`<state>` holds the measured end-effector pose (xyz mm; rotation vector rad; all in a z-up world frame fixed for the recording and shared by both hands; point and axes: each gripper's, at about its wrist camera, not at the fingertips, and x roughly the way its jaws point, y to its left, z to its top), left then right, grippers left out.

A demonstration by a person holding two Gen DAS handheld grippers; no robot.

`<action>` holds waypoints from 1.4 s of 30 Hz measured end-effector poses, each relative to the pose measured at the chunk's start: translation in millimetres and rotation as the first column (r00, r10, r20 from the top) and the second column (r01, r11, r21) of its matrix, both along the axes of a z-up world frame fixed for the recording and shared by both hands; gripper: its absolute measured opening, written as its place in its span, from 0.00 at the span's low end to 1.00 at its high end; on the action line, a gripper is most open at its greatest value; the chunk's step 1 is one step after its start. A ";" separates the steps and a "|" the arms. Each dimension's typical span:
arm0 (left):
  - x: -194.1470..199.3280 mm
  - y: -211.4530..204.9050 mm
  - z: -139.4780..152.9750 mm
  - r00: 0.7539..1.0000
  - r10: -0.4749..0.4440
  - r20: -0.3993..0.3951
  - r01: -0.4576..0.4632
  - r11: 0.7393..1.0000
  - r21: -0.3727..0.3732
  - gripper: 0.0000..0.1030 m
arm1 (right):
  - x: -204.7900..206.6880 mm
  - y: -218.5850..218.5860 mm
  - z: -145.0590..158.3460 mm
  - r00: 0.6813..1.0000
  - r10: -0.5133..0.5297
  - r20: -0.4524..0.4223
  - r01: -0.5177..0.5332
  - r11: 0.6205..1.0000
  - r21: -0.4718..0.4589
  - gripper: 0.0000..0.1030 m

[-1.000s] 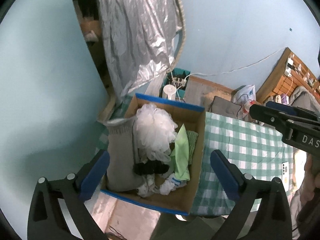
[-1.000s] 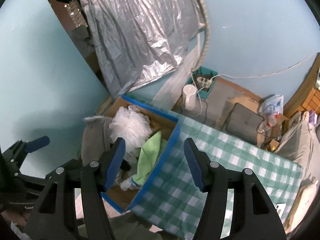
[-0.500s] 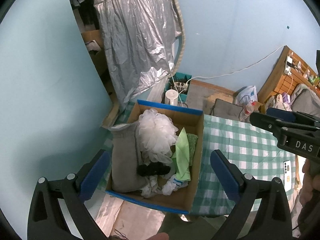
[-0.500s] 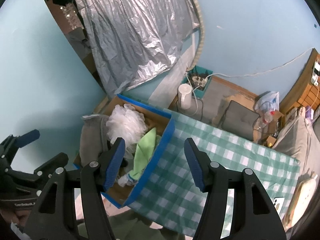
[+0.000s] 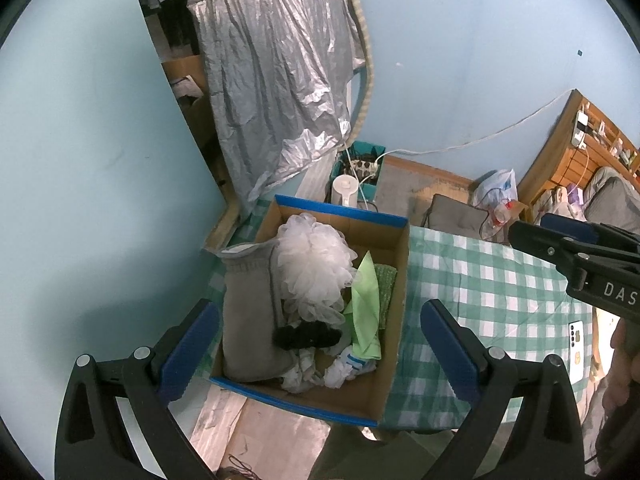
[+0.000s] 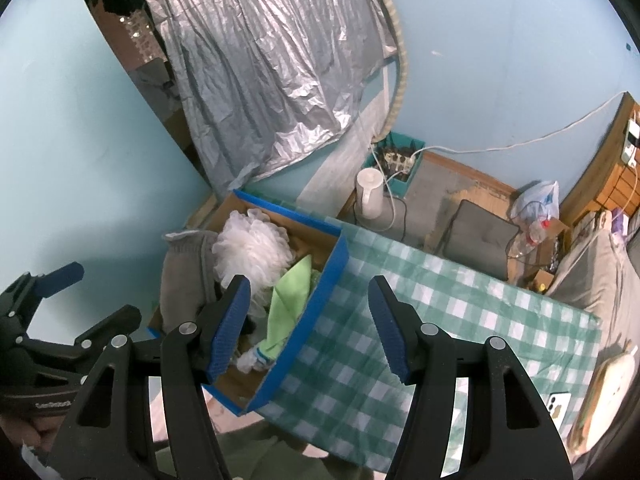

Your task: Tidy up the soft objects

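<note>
We see pale blue walls (image 5: pixel 460 60), a hanging silver sheet (image 5: pixel 276 80), a wooden floor (image 6: pixel 452 176), and a green-checked desk (image 5: pixel 500 292).

Both views pull back a bit vs a sec ago. In the left wrist view the cardboard box (image 5: pixel 394 280) looks slightly smaller and sits more toward the centre, w/ more of the wall and the silver sheet (image 5: pixel 276 80) above it. The right gripper (image 5: pixel 576 252) reaches further into that view from the right. In the right wrist view more of the checked cloth (image 6: pixel 440 320) and floor shows.
</note>
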<state>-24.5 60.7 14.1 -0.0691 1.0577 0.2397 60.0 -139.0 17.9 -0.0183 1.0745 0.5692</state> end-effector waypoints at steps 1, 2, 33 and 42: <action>0.7 -0.2 -0.2 1.000 -0.001 -0.002 0.001 1.000 -0.002 0.99 | 0.3 0.8 -0.1 1.000 -0.001 0.000 0.001 1.000 -0.001 0.59; 1.5 -0.7 -0.6 1.000 -0.002 -0.003 0.002 1.000 -0.002 0.99 | 0.2 0.5 -0.1 1.000 -0.001 -0.001 0.001 1.000 0.001 0.59; 4.3 -0.4 -0.9 1.000 0.000 -0.006 0.000 1.000 0.000 0.99 | 3.1 2.4 -0.7 1.000 -0.006 -0.004 0.006 1.000 0.001 0.59; 3.4 -1.4 -0.8 1.000 0.001 -0.004 -0.001 1.000 -0.001 0.99 | 3.4 3.5 -0.6 1.000 -0.011 -0.005 0.011 1.000 0.002 0.59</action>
